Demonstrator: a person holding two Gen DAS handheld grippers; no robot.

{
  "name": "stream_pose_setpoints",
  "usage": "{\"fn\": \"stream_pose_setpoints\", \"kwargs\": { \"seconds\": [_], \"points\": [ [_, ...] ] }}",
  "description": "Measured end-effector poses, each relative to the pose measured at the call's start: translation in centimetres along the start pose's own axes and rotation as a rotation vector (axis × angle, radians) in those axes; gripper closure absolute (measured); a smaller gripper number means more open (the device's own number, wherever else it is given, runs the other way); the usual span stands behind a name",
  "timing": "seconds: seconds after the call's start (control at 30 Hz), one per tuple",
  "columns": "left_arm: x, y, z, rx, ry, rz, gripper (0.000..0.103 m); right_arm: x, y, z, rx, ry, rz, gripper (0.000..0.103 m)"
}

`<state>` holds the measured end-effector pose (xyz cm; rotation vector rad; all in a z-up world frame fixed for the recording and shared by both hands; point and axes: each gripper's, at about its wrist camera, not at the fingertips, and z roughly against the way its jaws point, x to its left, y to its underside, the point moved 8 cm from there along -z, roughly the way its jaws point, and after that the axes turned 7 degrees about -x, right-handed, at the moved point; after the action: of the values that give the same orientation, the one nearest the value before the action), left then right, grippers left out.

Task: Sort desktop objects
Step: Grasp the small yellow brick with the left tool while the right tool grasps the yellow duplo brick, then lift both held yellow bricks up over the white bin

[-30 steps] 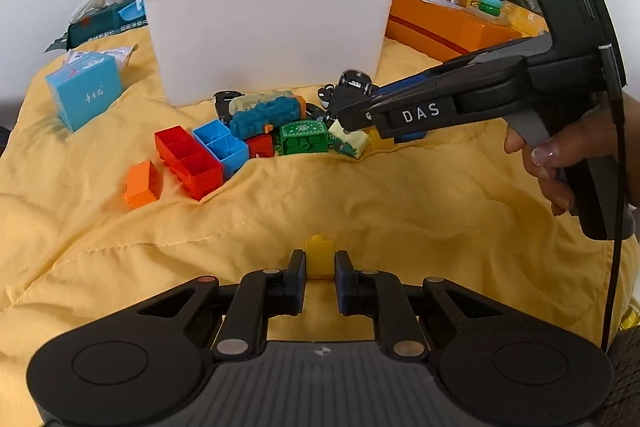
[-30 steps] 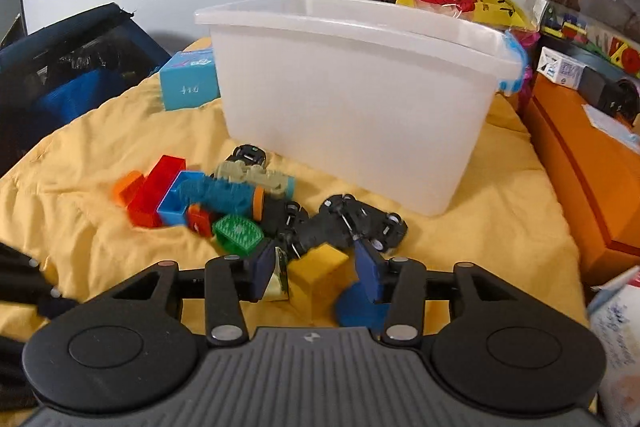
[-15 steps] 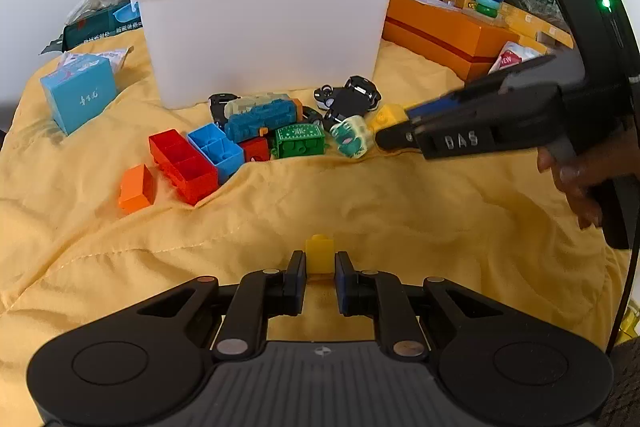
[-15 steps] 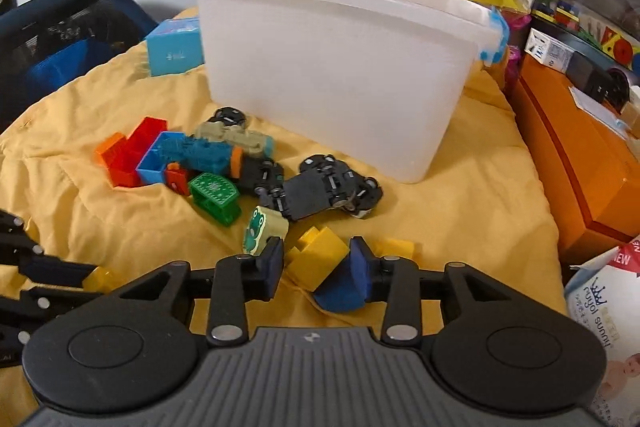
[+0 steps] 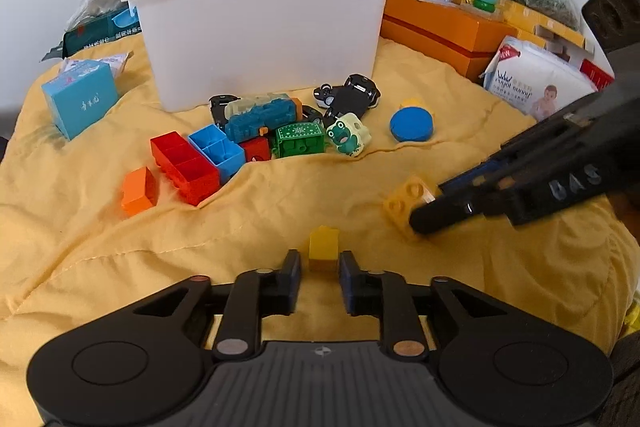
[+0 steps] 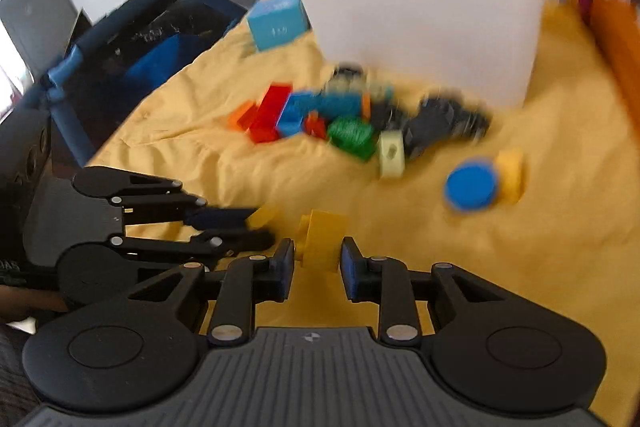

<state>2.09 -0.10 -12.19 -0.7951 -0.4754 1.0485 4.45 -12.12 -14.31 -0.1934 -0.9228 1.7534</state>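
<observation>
Left gripper (image 5: 320,263): low over the yellow blanket (image 5: 100,239), fingers parted around a small yellow block (image 5: 323,247), a sliver of gap each side.
Right gripper (image 6: 316,255): pinching a studded yellow brick (image 6: 320,241), blurry view.
White bin (image 5: 260,27): far ahead of both.
Toy pile (image 5: 256,135): between grippers and bin.
Blue disc (image 5: 411,125): ahead-right of left gripper.

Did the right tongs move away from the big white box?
Yes. The right tongs slid back from the toy pile by the white bin, toward the near edge, carrying a yellow brick.
</observation>
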Motion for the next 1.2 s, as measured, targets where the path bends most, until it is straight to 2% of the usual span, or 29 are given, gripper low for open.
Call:
{"fn": "stream_pose_setpoints", "kwargs": {
  "seconds": [0.03, 0.1, 0.13, 0.2, 0.3, 0.47, 0.53, 0.57, 0.7, 0.87, 0.93, 1.07, 1.2],
  "points": [
    [0.0, 0.0, 0.2, 0.002, -0.009, -0.008, 0.073, -0.5, 0.2, -0.3, 0.008, 0.012, -0.029, 0.073],
    [0.0, -0.4, 0.7, 0.005, -0.011, -0.023, 0.059, -1.5, 0.1, -0.2, -0.018, 0.056, -0.044, 0.062],
    [-0.1, -0.6, 0.8, 0.006, -0.006, -0.030, 0.055, -1.7, -0.1, 0.1, -0.039, 0.086, -0.031, 0.058],
    [-0.3, -1.4, 0.9, 0.007, -0.002, -0.058, 0.053, -2.1, -0.5, 0.8, -0.067, 0.152, 0.031, 0.058],
    [-0.6, -2.3, 0.1, 0.024, -0.028, -0.092, 0.054, -1.9, -1.0, 1.4, -0.077, 0.170, 0.105, 0.059],
    [-0.8, -2.2, -1.4, 0.082, -0.027, -0.101, 0.061, -0.6, -1.0, 0.7, -0.083, 0.189, 0.179, 0.060],
    [-0.9, -1.7, -1.7, 0.095, -0.017, -0.105, 0.080, -0.4, -0.8, -0.2, -0.065, 0.220, 0.188, 0.060],
    [-0.8, -1.6, -1.7, 0.092, -0.005, -0.096, 0.086, -0.4, -0.6, -0.5, -0.061, 0.236, 0.199, 0.060],
    [-0.7, -1.3, -1.1, 0.059, 0.011, -0.086, 0.086, -0.6, 0.4, -1.2, -0.034, 0.264, 0.208, 0.065],
    [-0.2, -2.1, 0.3, 0.023, 0.010, -0.044, 0.086, -0.6, 0.8, -1.1, -0.028, 0.253, 0.205, 0.067],
    [0.3, -3.4, 1.2, -0.019, -0.003, -0.029, 0.086, -0.6, 0.8, -0.9, -0.026, 0.247, 0.199, 0.067],
    [2.0, -8.1, 3.9, -0.168, -0.053, -0.014, 0.086, -0.6, -0.8, 0.4, -0.067, 0.247, 0.193, 0.067],
    [3.4, -13.9, 5.9, -0.289, -0.095, -0.075, 0.086, -0.9, -4.4, 2.6, -0.154, 0.265, 0.209, 0.067]
  ]
}}
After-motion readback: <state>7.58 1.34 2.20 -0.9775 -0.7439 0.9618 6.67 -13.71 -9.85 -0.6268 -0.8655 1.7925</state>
